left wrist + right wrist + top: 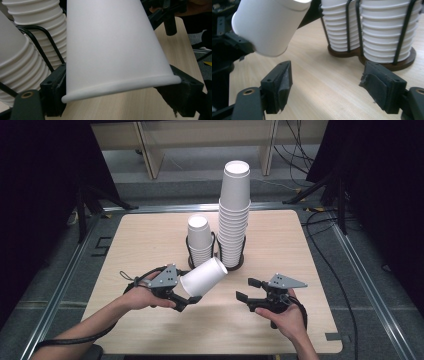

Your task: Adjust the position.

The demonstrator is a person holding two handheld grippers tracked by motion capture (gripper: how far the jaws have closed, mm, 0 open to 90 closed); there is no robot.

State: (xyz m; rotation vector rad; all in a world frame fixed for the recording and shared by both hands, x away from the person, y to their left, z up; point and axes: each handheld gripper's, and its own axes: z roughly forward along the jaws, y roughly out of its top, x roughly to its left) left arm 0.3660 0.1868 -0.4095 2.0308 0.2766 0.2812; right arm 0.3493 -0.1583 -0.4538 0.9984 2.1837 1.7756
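1. The left gripper [186, 301] is clamped on a single cup [204, 276] near its rim, both pads pressed against the cup wall in the left gripper view [112, 45]. The cup hangs tilted over the table [150, 235], its base aimed toward the stacks.
2. The right gripper [246, 289] holds nothing; in its own view the jaws stand apart with bare wood between them, and the cup [268, 26] hangs above and left of them.
3. Just behind the cup, a wire holder [216, 262] carries a short stack [199, 240] and a tall stack [233, 217], side by side.
4. Risks, as I judge them: the grip sits low on a thin paper wall, so a harder squeeze could dent the rim, and a looser one could let the cup slip.
5. Swinging the cup toward the holder could knock the tall stack, which looks top-heavy.
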